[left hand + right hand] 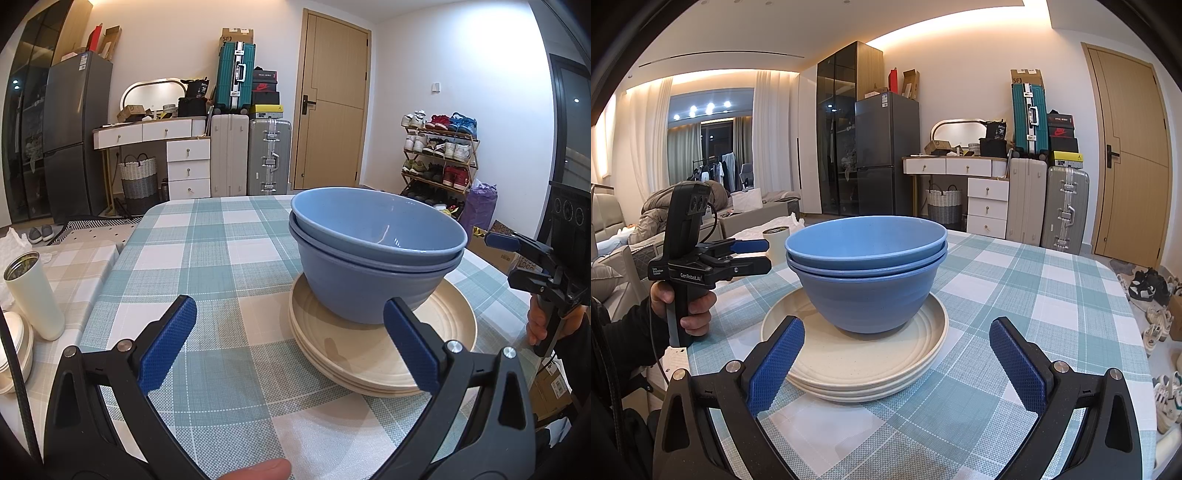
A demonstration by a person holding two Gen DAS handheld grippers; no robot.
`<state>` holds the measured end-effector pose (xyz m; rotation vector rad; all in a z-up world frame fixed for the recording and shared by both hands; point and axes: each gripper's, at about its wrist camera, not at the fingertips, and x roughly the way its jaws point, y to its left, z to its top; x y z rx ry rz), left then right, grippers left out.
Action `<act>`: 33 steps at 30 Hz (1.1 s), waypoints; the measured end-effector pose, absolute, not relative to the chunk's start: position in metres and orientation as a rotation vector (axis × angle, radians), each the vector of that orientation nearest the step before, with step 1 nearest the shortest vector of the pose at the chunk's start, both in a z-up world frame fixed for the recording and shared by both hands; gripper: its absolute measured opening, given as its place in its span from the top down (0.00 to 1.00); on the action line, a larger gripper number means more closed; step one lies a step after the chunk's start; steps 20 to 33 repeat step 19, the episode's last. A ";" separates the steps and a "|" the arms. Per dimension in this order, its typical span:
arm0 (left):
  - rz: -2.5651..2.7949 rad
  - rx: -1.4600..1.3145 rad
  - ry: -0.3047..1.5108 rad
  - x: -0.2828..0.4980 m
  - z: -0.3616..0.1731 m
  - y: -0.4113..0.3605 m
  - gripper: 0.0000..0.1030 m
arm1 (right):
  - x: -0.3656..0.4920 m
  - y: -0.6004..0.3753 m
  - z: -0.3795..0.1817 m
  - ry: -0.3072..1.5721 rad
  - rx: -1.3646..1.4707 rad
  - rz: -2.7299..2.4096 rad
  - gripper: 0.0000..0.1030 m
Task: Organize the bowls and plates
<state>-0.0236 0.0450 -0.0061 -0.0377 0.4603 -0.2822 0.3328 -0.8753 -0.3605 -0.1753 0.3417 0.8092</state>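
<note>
Both pairs of blue-padded fingers stand wide apart and hold nothing. Left gripper (290,339) hovers low over the teal-and-white checked tablecloth (221,251), with its right pad (410,350) just before the plate rims. Right gripper (897,363) faces the same stack from the other side, its left pad (777,365) near the rim of the plates.

Task items: two nested matte blue bowls (866,273) sit upright in the middle of a stack of cream ribbed plates (857,354) — apparently three, though the count is uncertain. The stack rests on the table, well in from the near edge. By appearance the sorting is complete or close to it.

Risks, as judged:
- The upper bowl sits slightly askew in the lower one. A knock from either pad could tilt it or shift it off centre.
- Any lift by the plate rim would carry the bowls loose on top; a tilt could slide them off.
- The grippers approach from opposing sides and could meet at the stack.

Not verifiable: contact between the pads and the plates cannot be confirmed in either view. At the left edge of the left view, a white cylindrical cup (33,295) and a few pale stacked dishes (14,350) are cut off — whether they belong to the task cannot be told.
</note>
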 end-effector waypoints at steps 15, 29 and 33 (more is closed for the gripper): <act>-0.279 -0.038 0.459 -0.023 -0.007 0.047 0.02 | 0.333 -0.875 -0.360 0.341 -0.176 0.809 0.01; -0.273 -0.035 0.458 -0.024 -0.010 0.051 0.02 | 0.333 -0.875 -0.360 0.341 -0.175 0.809 0.01; -0.273 -0.035 0.458 -0.024 -0.010 0.051 0.02 | 0.333 -0.875 -0.360 0.341 -0.175 0.809 0.01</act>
